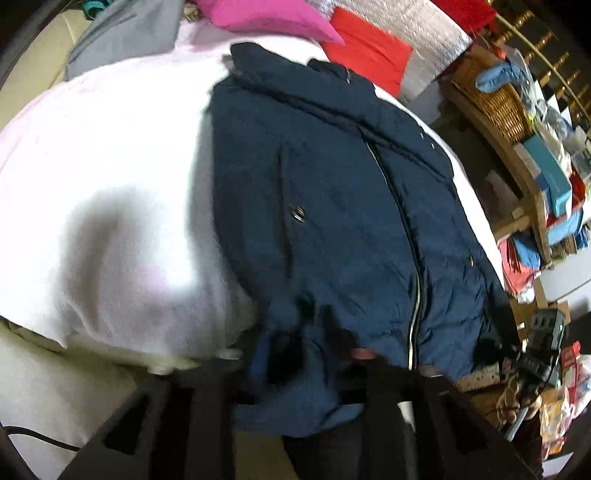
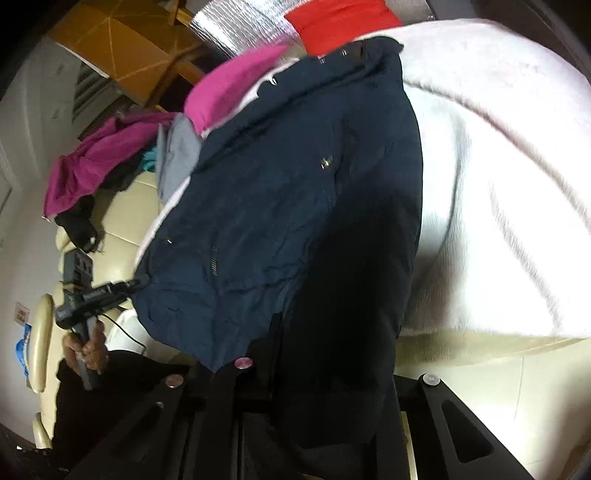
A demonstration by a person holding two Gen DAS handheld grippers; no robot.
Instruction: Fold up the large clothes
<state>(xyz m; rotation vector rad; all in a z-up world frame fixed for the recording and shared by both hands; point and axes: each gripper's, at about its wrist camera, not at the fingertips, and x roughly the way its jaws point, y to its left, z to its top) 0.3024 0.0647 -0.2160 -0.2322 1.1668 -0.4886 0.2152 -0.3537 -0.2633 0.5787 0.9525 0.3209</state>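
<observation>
– Jacket (image 1: 332, 184): position and condition?
– Navy, padded, zip (image 1: 399, 206) closed. Laid front-up along the middle of the white blanket (image 1: 110, 166), collar toward the blanket's far edge, hem hanging off the near edge.
– Handling?
– Judged soft, bulky and fairly light. Slick shell, likely to slide and spring back out of a crease. Best taken at the hem corners or side seams, not mid-panel.
– Tongs?
– Left gripper (image 1: 303, 369) clamped on bunched hem at one corner. Right gripper (image 2: 332, 369) closed on the hem at the other corner, off the blanket's near edge.
– Surface and room?
– Fluffy blanket over a cream sofa (image 2: 122, 199); good friction, uneven support. Pink cushion (image 1: 266, 14) and red cushion (image 1: 369, 48) past the blanket's far edge. Wicker basket (image 1: 495, 99) on a cluttered wooden shelf (image 1: 532, 206) off the blanket's side.
</observation>
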